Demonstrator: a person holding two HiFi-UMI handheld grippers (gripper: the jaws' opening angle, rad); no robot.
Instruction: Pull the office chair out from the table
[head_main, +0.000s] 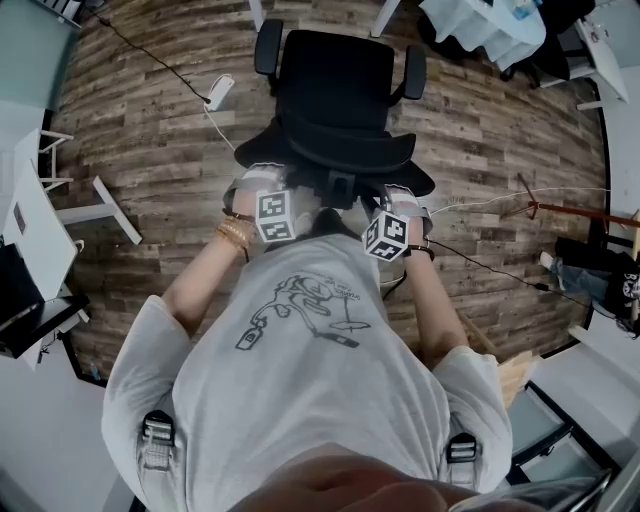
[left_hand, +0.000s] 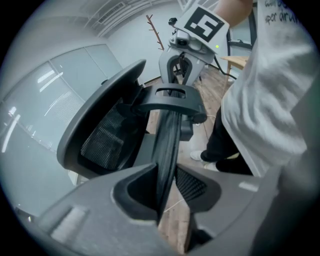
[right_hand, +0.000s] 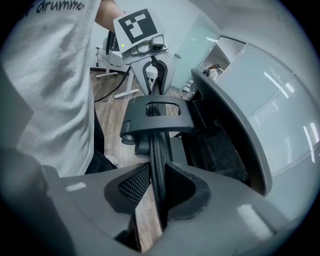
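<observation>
Overhead plus two close-ups, shared chair (head_main: 335, 95)

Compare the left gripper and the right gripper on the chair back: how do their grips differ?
The left gripper clamps the chair back's rim left of the centre bracket; the right gripper clamps it right of that bracket. Gold bangles show behind the left gripper; a dark band shows behind the right gripper. Both are shut on that same thin rim.

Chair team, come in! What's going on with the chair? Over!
Left tongs, right tongs: both shut on office chair backrest edge. Chair stands on wood floor. Power strip close beside it, over.
</observation>
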